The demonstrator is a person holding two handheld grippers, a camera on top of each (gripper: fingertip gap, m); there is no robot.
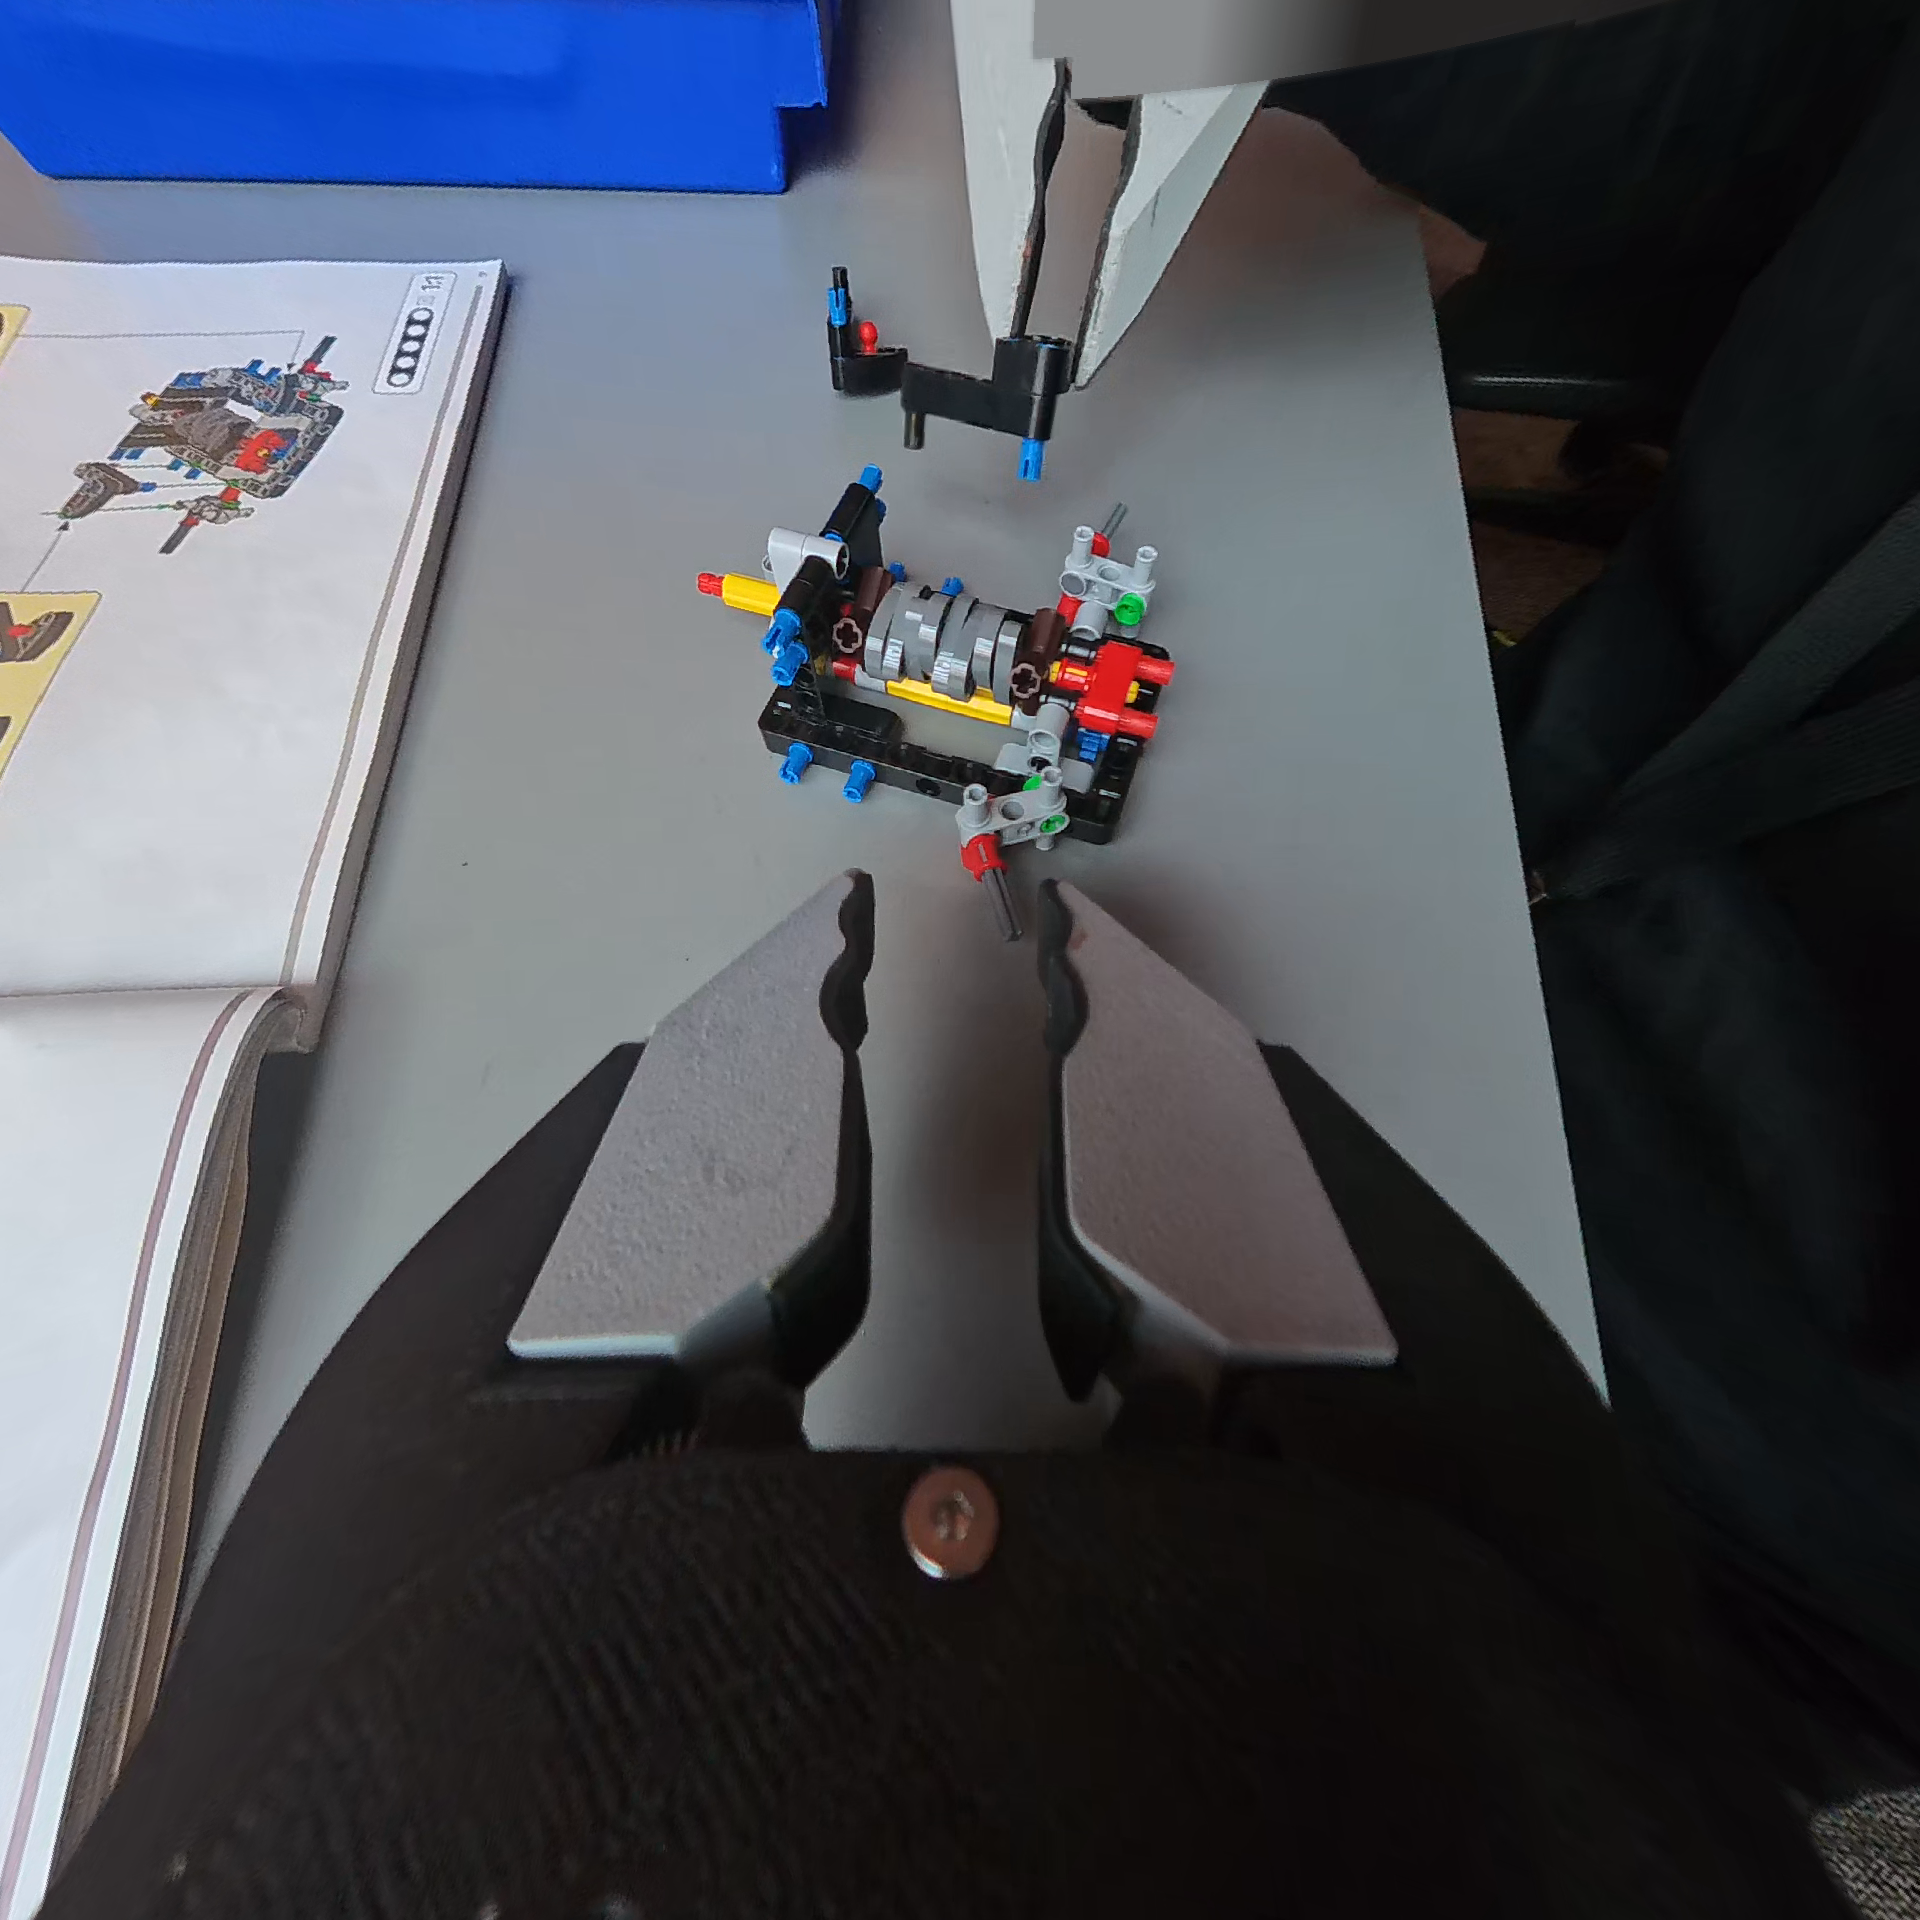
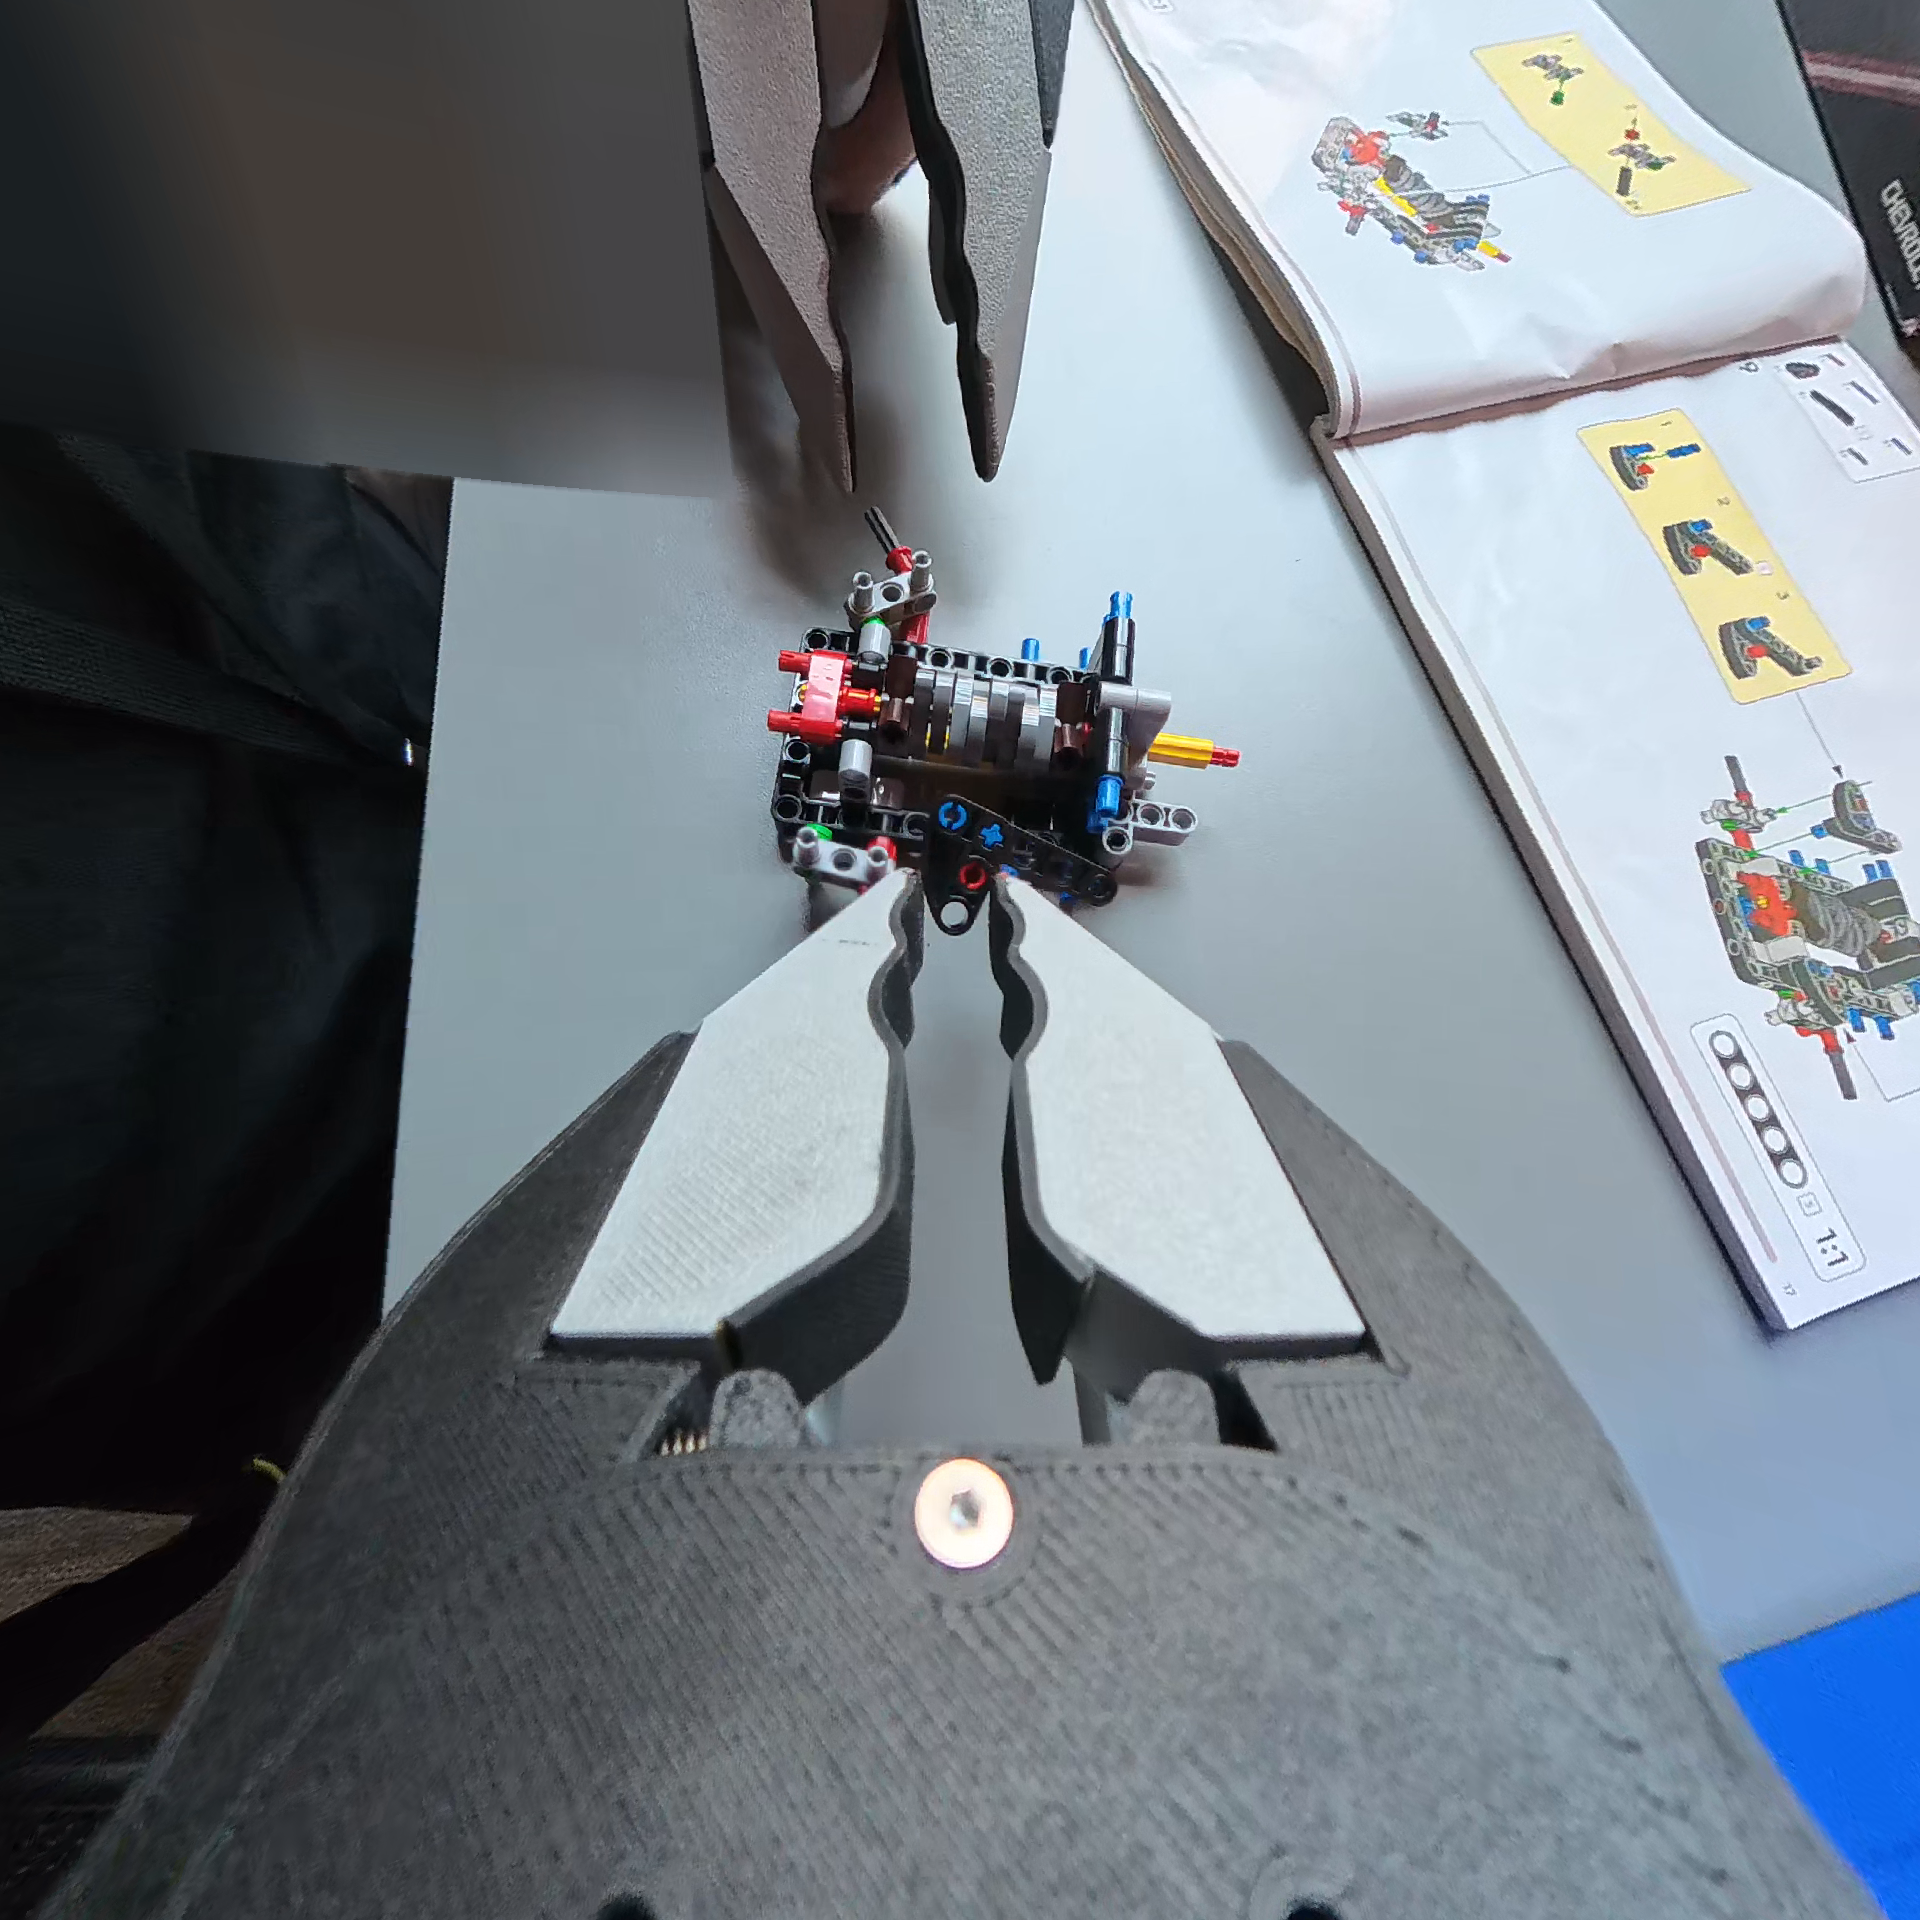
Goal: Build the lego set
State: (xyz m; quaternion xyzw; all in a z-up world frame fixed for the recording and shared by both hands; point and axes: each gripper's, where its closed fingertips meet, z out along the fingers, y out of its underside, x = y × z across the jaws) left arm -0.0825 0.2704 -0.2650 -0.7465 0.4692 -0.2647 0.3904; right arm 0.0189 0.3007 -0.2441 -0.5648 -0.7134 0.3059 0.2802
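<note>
Left wrist view gives me a blue bin (image 1: 416, 94) at the far left corner of the grey table (image 1: 582, 727); I cannot see inside it. My left gripper (image 1: 956, 894) hangs with its jaws apart and nothing between them, just short of the half-built lego assembly (image 1: 956, 665) resting mid-table. Opposite it, my right gripper (image 2: 954, 883) pinches a black angled piece (image 2: 987, 862) carrying blue and red pins, held apart from the assembly's far edge. An open instruction booklet (image 1: 208, 623) lies beside the assembly. Dark fabric (image 1: 1714, 727) fills the space past the table's edge.
</note>
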